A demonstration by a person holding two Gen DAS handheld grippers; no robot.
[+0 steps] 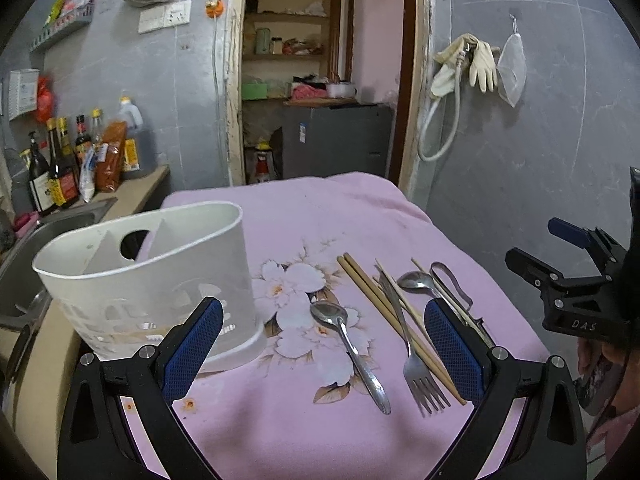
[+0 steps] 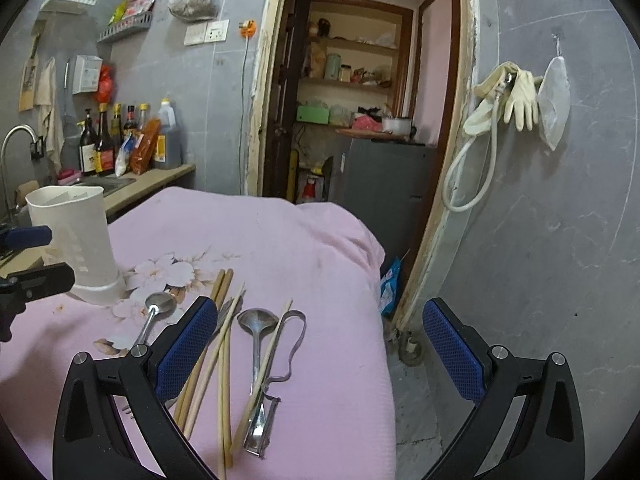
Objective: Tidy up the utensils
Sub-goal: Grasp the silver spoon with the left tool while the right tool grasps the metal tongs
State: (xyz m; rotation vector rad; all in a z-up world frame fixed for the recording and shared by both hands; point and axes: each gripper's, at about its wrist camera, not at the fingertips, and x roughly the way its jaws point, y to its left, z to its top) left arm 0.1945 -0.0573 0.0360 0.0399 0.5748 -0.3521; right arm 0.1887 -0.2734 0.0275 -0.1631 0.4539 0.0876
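right, table under a soft pink floral cloth (image 1: 320,432), fabric will bunch under a scraping finger. white plastic utensil holder (image 1: 152,280) stands far left: light, tapered, divided inside, perforated walls, likely tips if bumped.

utensils lie loose in a row right of it, none in the holder yet: wooden chopsticks (image 1: 384,300), light, thin, roll easily, some crossing the fork; steel fork (image 1: 416,360) and spoon (image 1: 352,344), stiff, slick, low profile, best pinched mid-handle; second spoon (image 2: 256,344) and a metal peeler (image 2: 280,364) furthest right, touching a stray chopstick.

left gripper (image 1: 324,344) spread wide, holding nothing, hovering over spoon and fork. right gripper (image 2: 320,348) also wide apart and bare, above the peeler end.
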